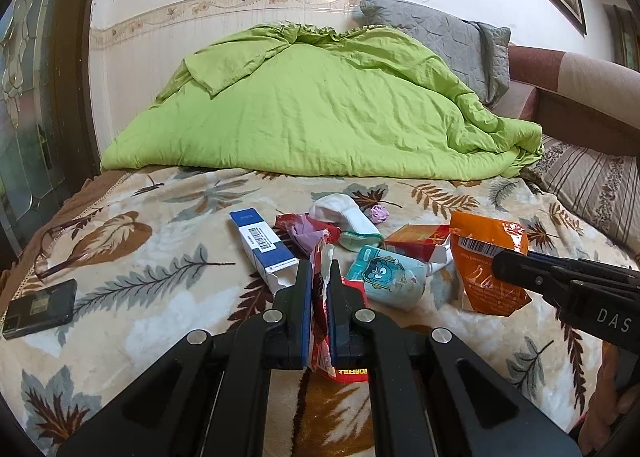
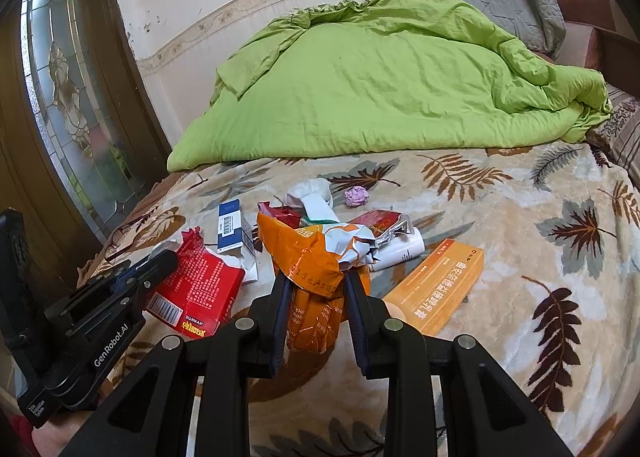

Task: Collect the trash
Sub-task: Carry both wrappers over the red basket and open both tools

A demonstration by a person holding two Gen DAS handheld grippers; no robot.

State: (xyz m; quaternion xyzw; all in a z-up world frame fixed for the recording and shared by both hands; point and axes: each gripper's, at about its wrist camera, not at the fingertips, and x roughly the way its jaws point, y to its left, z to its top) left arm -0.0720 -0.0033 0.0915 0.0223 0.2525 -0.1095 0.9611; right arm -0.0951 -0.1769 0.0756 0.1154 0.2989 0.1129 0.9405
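Trash lies on the leaf-patterned blanket [image 1: 160, 257]. My left gripper [image 1: 322, 271] is shut on a torn red snack bag [image 1: 320, 321], also in the right wrist view [image 2: 196, 289]. My right gripper [image 2: 314, 277] is closed around an orange foil bag [image 2: 316, 257], which shows at the right of the left wrist view [image 1: 486, 265]. Nearby lie a blue-and-white box [image 1: 264, 249], a white sock [image 1: 348, 221], a purple paper ball [image 2: 356, 195], a cartoon-printed packet [image 1: 386, 273], a white bottle [image 2: 400, 251] and an orange medicine box [image 2: 436, 291].
A crumpled green duvet [image 1: 320, 105] and a grey pillow [image 1: 440, 37] fill the far half of the bed. A black phone [image 1: 40, 307] and eyeglasses [image 1: 52, 249] lie at the bed's left edge. A wooden glass door [image 2: 68, 97] stands left.
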